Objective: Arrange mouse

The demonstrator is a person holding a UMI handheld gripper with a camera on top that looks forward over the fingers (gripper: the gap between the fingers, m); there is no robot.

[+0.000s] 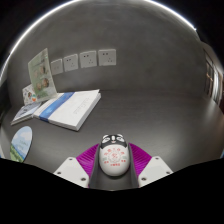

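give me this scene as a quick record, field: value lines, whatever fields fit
held item: white mouse, between the fingers
gripper: both purple pads appear to press the mouse's sides
surface: grey table
beyond fingers, to one side: open book
behind the book: upright leaflet
back wall: row of papers
near one finger: blue-green item, unclear what it is

An office or study: a grey desk (150, 110) with an open book (62, 108), papers (88, 59) pinned on the wall.
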